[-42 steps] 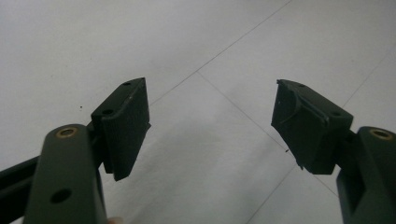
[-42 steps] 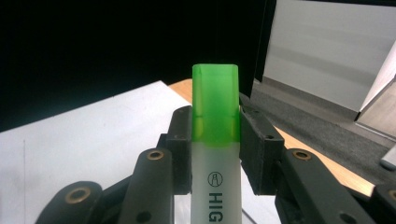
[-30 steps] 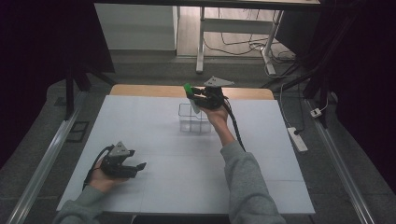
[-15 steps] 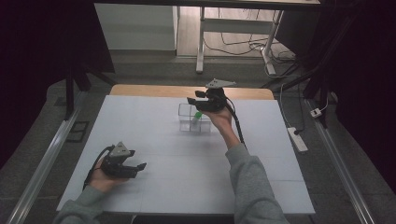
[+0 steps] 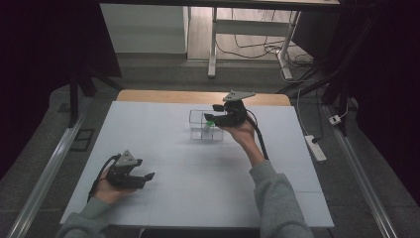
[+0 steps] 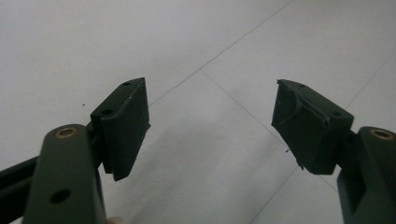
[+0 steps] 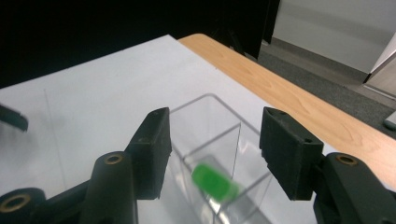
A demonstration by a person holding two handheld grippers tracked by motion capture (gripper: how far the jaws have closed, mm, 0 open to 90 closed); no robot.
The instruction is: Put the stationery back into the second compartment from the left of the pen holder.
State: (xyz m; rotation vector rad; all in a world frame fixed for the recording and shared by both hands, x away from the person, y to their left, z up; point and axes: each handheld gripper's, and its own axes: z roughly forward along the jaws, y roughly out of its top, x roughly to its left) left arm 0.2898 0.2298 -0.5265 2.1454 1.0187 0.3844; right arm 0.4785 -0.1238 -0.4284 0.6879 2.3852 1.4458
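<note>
Right gripper view: no readable writing is seen. A clear divided box (image 7: 219,140) is shown on the white table (image 7: 93,93), with a blurred green piece (image 7: 215,181) inside a compartment. The right gripper (image 7: 212,147) is held above it, its jaws just opened and empty. Near left, the left gripper (image 5: 148,176) is kept wide open, holding nothing.

High view: fixed above the near edge, facing forward and down over the whole white table (image 5: 163,144). Gripper views: riding close, low over that tabletop, looking along own jaws. Shared by high and right gripper views: clear box (image 5: 204,124).
</note>
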